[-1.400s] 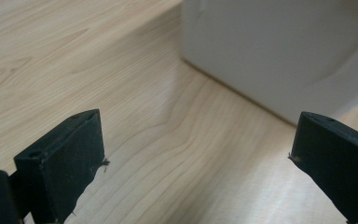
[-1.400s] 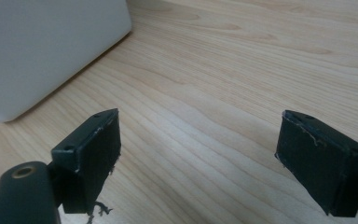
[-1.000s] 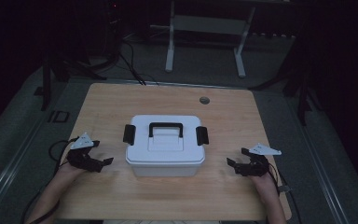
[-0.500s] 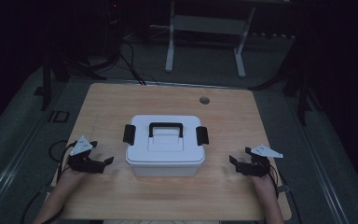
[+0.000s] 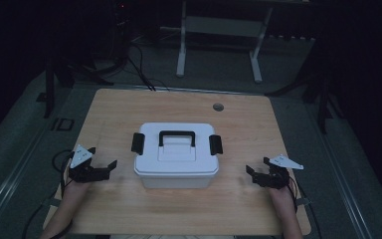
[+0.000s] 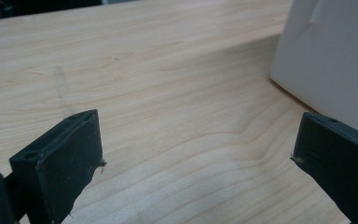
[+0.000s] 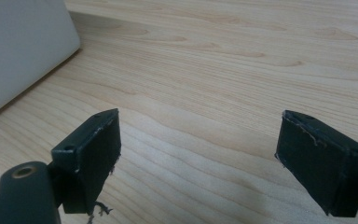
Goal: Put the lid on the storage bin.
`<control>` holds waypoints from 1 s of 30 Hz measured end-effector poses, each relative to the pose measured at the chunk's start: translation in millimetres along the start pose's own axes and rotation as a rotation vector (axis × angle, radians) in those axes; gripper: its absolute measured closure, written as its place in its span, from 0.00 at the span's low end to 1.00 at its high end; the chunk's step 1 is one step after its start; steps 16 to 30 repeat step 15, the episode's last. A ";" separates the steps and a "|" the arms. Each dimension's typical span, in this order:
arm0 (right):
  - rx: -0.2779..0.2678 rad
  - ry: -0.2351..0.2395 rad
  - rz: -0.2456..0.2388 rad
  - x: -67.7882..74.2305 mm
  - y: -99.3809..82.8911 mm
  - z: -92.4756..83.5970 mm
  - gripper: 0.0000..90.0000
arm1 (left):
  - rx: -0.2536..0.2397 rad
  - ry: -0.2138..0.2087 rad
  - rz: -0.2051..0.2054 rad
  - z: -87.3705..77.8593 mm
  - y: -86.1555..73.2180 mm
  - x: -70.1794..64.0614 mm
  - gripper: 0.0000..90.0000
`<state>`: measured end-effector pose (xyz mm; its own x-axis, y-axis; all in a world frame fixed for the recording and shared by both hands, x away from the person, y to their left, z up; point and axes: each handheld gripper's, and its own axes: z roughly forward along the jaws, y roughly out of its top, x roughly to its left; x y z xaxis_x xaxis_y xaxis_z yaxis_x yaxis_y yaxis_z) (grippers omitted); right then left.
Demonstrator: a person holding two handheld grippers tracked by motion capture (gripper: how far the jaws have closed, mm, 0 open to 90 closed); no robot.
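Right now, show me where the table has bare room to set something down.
Bare wood lies behind the white box toward the round hole, and along the near edge between both grippers. Tightest: gaps between box and left gripper, right gripper.

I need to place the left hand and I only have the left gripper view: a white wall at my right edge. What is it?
Observer: A white box with a black handle, mid-table; the left gripper sits beside it, apart.
Operator: Is it latched?
Observer: A black latch lies on each end of the lid; whether they are locked I cannot tell.
Operator: Where is the other hand?
Observer: The right gripper rests on the table opposite, jaws open toward the box.
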<state>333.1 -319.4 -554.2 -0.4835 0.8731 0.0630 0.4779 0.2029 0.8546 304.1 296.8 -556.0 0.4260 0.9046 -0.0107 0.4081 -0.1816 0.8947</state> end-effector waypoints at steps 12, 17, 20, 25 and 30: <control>0.002 -0.010 0.010 -0.4 0.1 0.2 0.15 | 0.012 0.064 0.003 0.3 -1.8 0.5 0.01; 0.002 -0.014 0.012 -0.6 0.1 0.3 0.15 | 0.016 0.067 0.003 0.4 -1.9 0.9 0.01; 0.002 -0.014 0.012 -0.6 0.1 0.3 0.15 | 0.016 0.067 0.003 0.4 -1.9 0.9 0.01; 0.002 -0.014 0.012 -0.6 0.1 0.3 0.15 | 0.016 0.067 0.003 0.4 -1.9 0.9 0.01; 0.002 -0.014 0.012 -0.6 0.1 0.3 0.15 | 0.016 0.067 0.003 0.4 -1.9 0.9 0.01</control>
